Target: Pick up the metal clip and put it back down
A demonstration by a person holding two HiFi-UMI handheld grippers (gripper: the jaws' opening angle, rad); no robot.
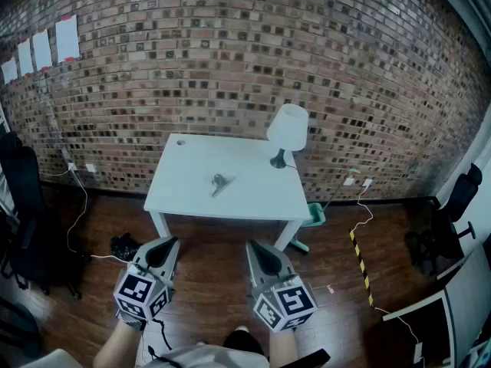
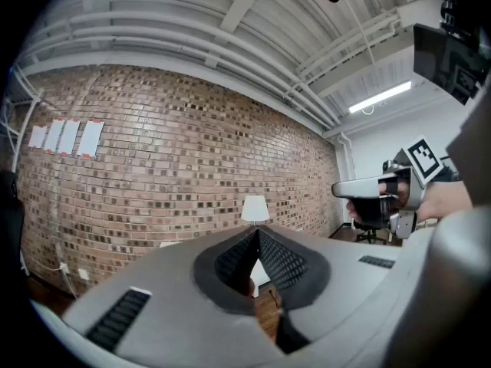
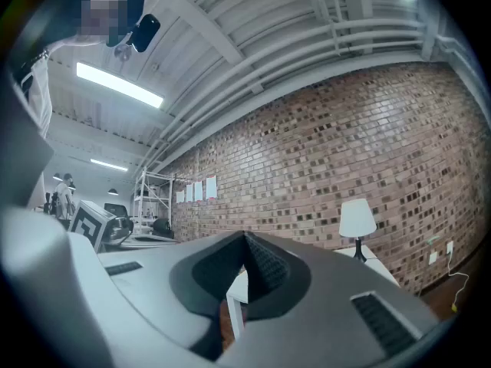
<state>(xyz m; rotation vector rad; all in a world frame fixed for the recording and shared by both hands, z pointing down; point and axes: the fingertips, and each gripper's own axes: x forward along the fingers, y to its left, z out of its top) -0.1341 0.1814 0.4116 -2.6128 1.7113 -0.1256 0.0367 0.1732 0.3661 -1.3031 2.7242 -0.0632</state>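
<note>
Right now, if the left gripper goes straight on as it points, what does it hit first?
Open air at first. The left gripper, shut, aims level over the white table; the lamp sits in line, else the brick wall. Depth unclear.

Desk (image 1: 192, 194): one, white.
On it: one metal clip (image 1: 221, 182) near the middle, and one lamp (image 1: 288, 133) at the far right corner.
Paper sheets (image 1: 67, 37): four, in a row on the brick wall (image 1: 230, 67).
Green bin (image 1: 314, 215): one, on the floor by the desk's near right corner.
Black chairs: at least two, left chair (image 1: 21, 194) and right chair (image 1: 459, 194).
Grippers: two, left gripper (image 1: 170, 242) and right gripper (image 1: 252, 245).
</note>
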